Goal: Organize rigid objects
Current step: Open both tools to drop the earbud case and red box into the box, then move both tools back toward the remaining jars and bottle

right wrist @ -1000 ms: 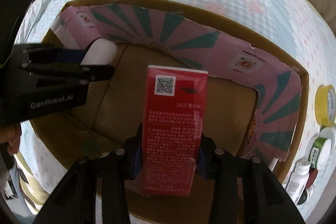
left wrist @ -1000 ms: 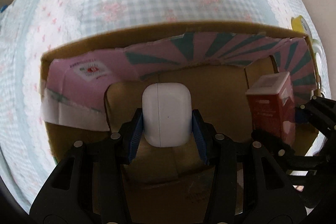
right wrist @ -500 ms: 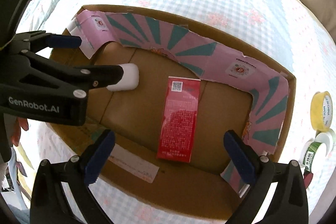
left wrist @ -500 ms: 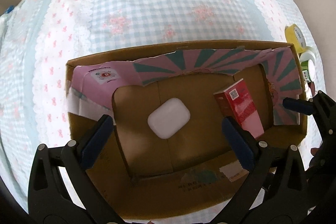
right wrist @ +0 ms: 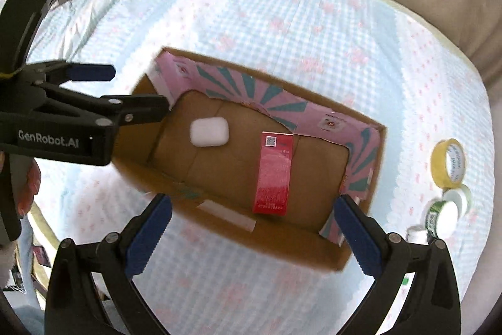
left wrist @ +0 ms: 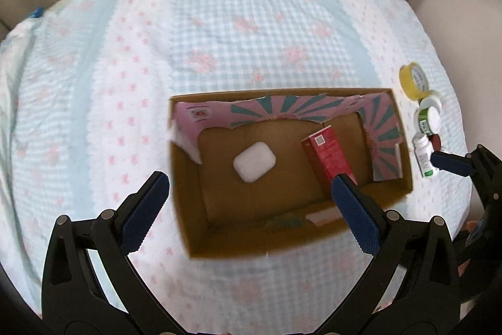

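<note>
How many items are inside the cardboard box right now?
2. A white case lies on the box floor toward its left end; a red carton lies flat to its right. Nothing else shows inside.

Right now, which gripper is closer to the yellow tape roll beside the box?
Right. The right gripper hangs open over the cardboard box's end nearest the yellow tape roll; the left gripper is open over the far end.

Both grippers now stand wide open above the cardboard box [left wrist: 188, 209], no longer clamped. The white earbud case [left wrist: 254, 161] and red carton [right wrist: 273, 175] lie released on its floor.
</note>
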The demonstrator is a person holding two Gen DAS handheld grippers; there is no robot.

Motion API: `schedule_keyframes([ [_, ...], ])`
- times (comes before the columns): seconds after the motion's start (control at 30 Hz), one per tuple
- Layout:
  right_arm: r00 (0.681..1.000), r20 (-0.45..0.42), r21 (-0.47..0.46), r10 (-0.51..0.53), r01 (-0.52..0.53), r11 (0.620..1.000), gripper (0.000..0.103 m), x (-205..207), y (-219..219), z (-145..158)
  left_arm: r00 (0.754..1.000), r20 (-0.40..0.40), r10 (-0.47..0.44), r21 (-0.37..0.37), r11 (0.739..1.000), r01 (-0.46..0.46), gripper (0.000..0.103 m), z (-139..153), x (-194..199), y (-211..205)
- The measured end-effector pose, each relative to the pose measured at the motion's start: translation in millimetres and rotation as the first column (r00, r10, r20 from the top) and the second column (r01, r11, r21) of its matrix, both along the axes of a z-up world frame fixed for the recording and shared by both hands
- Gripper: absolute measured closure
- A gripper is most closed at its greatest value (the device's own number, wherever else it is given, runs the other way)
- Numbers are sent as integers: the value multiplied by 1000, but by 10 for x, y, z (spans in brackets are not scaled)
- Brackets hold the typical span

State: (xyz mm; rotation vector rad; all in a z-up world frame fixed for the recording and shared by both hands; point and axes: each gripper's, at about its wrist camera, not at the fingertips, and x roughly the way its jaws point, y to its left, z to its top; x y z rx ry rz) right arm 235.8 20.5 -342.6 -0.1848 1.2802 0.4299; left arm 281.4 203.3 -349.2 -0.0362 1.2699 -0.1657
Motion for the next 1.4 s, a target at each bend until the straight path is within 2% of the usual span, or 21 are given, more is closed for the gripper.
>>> schedule_keyframes([
  [0.23,988,63,50,-143,140,989,0,-368,-287,613,996,84,18,8,1000,-19,0,634,-482,92],
  [0.43,949,147,69,-277,270,960,0,-791,-734,1196,984,179,7,14,1000,-10,0,1144,-925,-124],
  [0.6,915,195,84,-353,343,936,0,-1080,-1200,1449,980,197,13,-64,998,-1,0,1350,-1185,-432],
  [0.77,888,238,106,-393,379,919,0,-1361,-1845,1630,975,220,2,-54,998,10,0,1474,-1400,-933],
  [1.03,902,288,92,-320,307,947,0,-1553,-2832,1614,973,216,86,-83,994,-69,0,1551,-1658,-1881],
  [1.13,918,288,82,-274,261,962,0,-1569,-3187,1492,973,196,125,-62,991,-115,0,1430,-1655,-2269],
  [1.23,932,298,29,-206,206,978,0,-1572,-3384,1361,971,157,180,-126,979,-161,0,1297,-1648,-2571],
  [1.4,944,266,18,-195,198,980,0,-1505,-3673,1106,978,49,205,-174,966,-194,0,956,-1501,-2985],
])
